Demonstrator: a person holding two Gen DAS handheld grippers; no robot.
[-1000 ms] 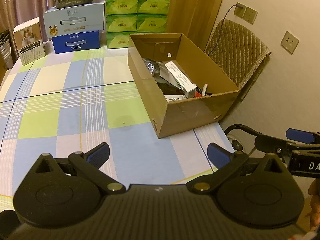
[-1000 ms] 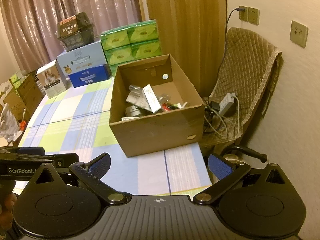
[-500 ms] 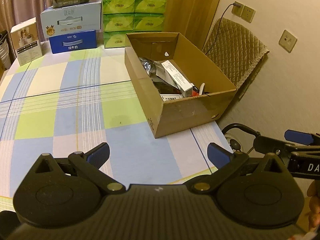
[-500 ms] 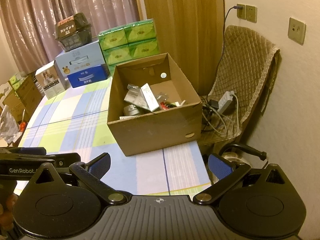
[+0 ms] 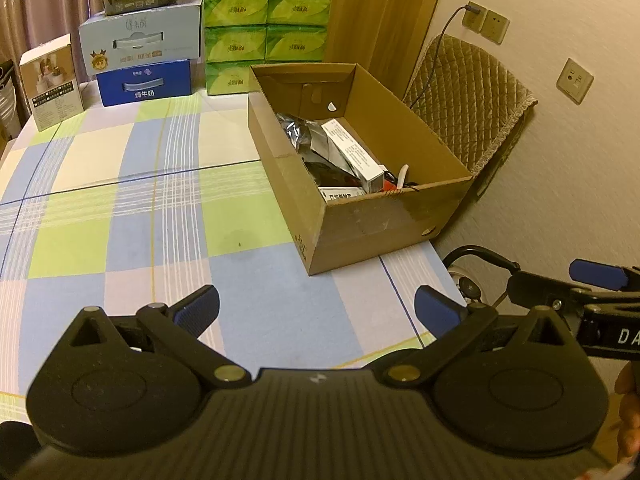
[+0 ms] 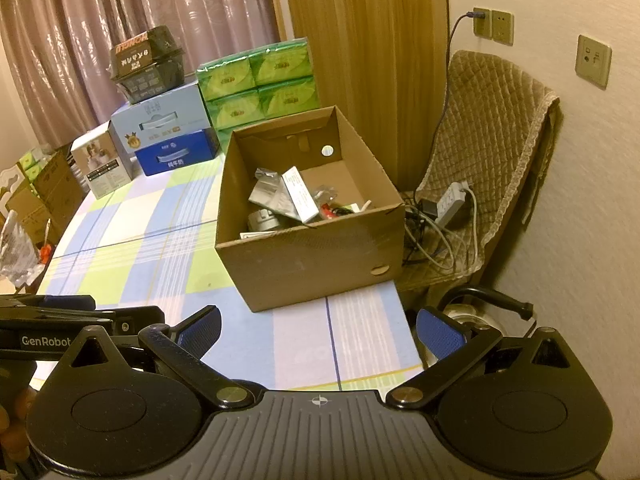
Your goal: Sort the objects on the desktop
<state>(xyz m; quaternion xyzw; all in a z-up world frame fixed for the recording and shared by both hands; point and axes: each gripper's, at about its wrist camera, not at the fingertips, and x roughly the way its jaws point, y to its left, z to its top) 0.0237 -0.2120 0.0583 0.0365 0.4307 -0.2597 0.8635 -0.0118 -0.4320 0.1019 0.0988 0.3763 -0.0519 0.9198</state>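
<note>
I see the cardboard box (image 5: 360, 216) at the checked tablecloth's (image 5: 120, 208) right edge, small items piled inside. My left gripper (image 5: 316, 308) and right gripper (image 6: 318, 326) hang above the near cloth, both spread wide and empty.

Matt brown cardboard box (image 5: 372, 224) on a checked cloth tablecloth (image 5: 132, 216); glossy plastic-wrapped green tissue packs (image 6: 260, 88) behind.

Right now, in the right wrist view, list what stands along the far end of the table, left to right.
White box → dark blue box with a pale blue box on it → green tissue packs → open cardboard box.
</note>
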